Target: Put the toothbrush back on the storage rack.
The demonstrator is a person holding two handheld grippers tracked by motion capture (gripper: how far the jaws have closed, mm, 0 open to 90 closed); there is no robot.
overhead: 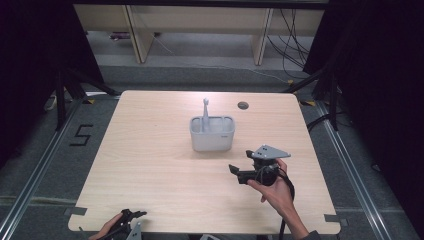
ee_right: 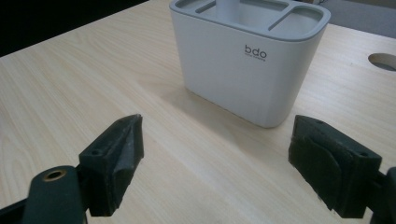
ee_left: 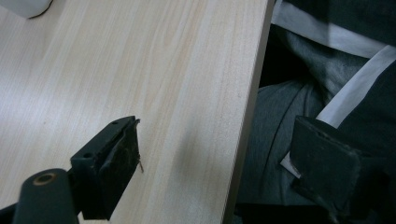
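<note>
A white caddy [overhead: 212, 135] with several top compartments stands at the table's middle; it carries a "bdo" label in the right gripper view [ee_right: 243, 74]. A grey upright brush-like stick [overhead: 205, 109] rises from its back left compartment. My right gripper [overhead: 240, 161] is held in a hand just right and in front of the caddy. It points at the caddy, open and empty [ee_right: 215, 158]. My left gripper [overhead: 134, 213] hovers at the table's front left edge. It is open [ee_left: 219, 158], with nothing between its jaws, and straddles the table edge.
The light wooden table [overhead: 150, 165] has a round cable hole [overhead: 243, 105] behind the caddy, seen also in the right gripper view [ee_right: 384, 60]. The person's dark clothing [ee_left: 327, 70] lies past the front edge. Cables and furniture legs stand on the floor behind.
</note>
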